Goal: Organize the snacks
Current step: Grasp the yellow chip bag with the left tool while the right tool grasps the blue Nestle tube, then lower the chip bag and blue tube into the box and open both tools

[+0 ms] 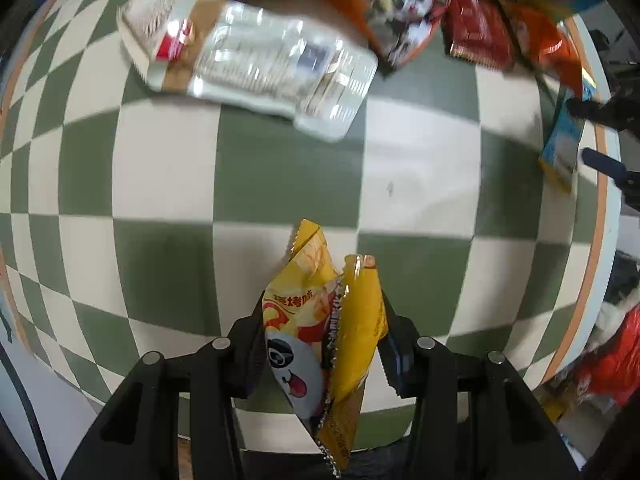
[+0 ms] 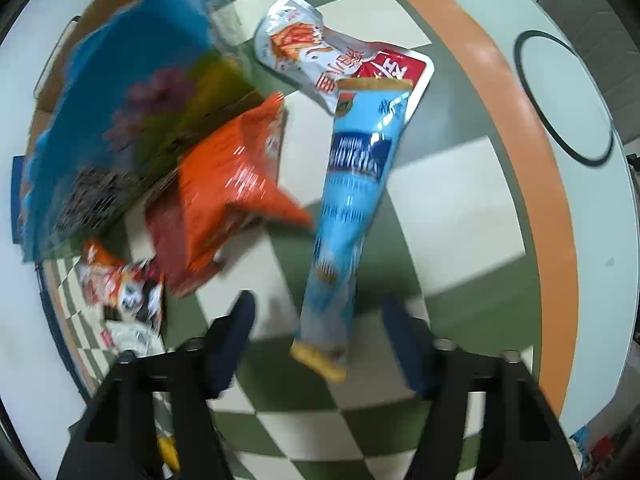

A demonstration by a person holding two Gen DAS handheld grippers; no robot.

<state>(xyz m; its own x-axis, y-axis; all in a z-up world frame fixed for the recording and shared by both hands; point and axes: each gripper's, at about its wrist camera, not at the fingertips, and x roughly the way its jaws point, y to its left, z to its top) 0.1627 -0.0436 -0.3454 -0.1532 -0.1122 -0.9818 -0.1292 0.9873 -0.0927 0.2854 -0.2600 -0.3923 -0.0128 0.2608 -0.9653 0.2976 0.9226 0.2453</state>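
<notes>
We've got the yellow packet clamped in our left gripper for sorting, while our right gripper straddles the blue pack, jaws apart, near the counter edge.

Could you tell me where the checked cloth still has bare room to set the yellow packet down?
The checked cloth is bare between the clear packet and the yellow packet that the left gripper holds. The far edge is crowded with the orange packets.

Glossy crinkled foil on the yellow snack packet, clear ribbed plastic on the biscuit tray. Shiny film on the long blue packet, over a smooth matt checkered tablecloth. Matt black plastic on the gripper fingers.
</notes>
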